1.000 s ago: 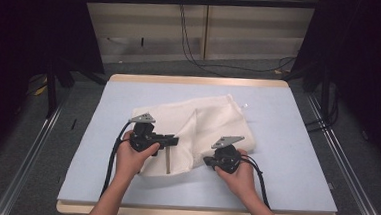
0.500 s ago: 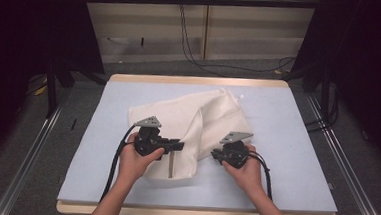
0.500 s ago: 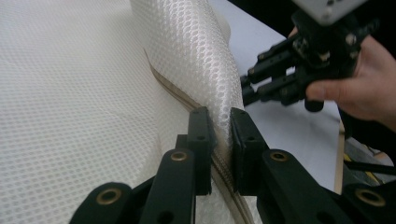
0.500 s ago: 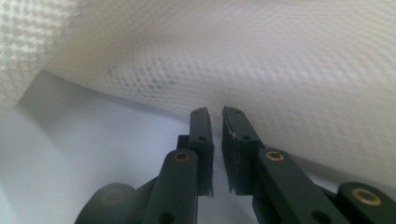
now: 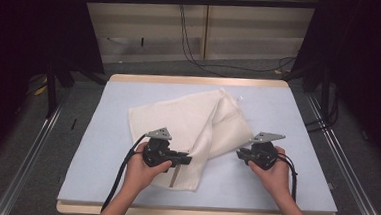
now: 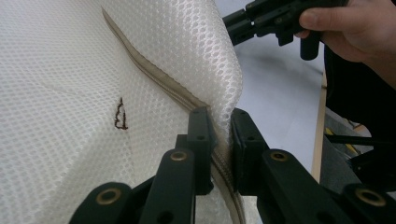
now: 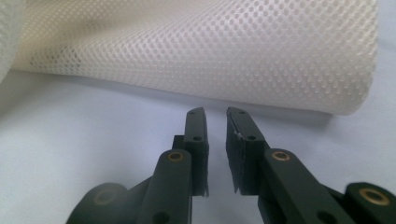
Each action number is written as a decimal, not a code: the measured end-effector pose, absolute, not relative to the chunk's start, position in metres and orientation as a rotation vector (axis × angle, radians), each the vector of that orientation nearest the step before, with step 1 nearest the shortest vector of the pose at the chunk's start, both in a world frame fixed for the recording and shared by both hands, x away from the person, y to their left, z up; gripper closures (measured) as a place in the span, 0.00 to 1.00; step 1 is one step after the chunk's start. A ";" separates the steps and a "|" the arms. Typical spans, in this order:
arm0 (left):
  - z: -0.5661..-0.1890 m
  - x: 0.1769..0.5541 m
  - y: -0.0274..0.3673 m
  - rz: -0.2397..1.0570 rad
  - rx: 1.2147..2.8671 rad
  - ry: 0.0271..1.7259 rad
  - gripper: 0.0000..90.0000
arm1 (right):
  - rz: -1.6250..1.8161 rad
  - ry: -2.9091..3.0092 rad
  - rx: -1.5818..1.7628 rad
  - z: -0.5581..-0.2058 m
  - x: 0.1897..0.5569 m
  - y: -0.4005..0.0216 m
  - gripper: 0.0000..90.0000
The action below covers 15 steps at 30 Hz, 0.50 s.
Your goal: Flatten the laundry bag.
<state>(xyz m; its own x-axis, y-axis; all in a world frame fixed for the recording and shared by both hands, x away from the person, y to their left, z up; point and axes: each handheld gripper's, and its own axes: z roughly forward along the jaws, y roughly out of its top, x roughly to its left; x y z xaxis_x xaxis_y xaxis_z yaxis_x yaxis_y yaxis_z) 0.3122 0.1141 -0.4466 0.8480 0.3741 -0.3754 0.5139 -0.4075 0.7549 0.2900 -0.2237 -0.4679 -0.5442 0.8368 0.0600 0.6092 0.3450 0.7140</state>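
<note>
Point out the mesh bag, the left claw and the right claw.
mesh bag (image 5: 177, 119): high view, on its flat upper panel.
left claw (image 6: 223, 128): left gripper view, between its tips, clamped on the bag's fold.
right claw (image 7: 215, 114): right gripper view, between its tips.

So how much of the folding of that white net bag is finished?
One side of the white mesh laundry bag already lies folded over the rest. The left gripper is clamped on the fold by the zip edge. The right gripper has just been opening, nothing between its jaws, and sits apart from the mesh on the pale blue table mat. The bag looks rumpled, so probably more folding is left.
</note>
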 end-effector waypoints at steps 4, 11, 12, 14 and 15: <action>-0.446 0.309 0.116 -0.181 2.037 0.645 0.89 | 1.001 2.277 1.301 -0.468 0.290 -0.230 0.86; -0.446 0.303 0.112 -0.198 2.037 0.611 0.89 | 0.986 2.242 1.344 -0.469 0.290 -0.245 0.85; -0.446 0.302 0.110 -0.229 2.023 0.601 0.89 | 0.985 2.234 1.357 -0.469 0.289 -0.249 0.85; -0.446 0.301 0.108 -0.236 2.033 0.592 0.89 | 0.995 2.218 1.363 -0.468 0.289 -0.254 0.84; -0.446 0.301 0.107 -0.238 2.024 0.599 0.89 | 0.989 2.213 1.368 -0.468 0.289 -0.256 0.83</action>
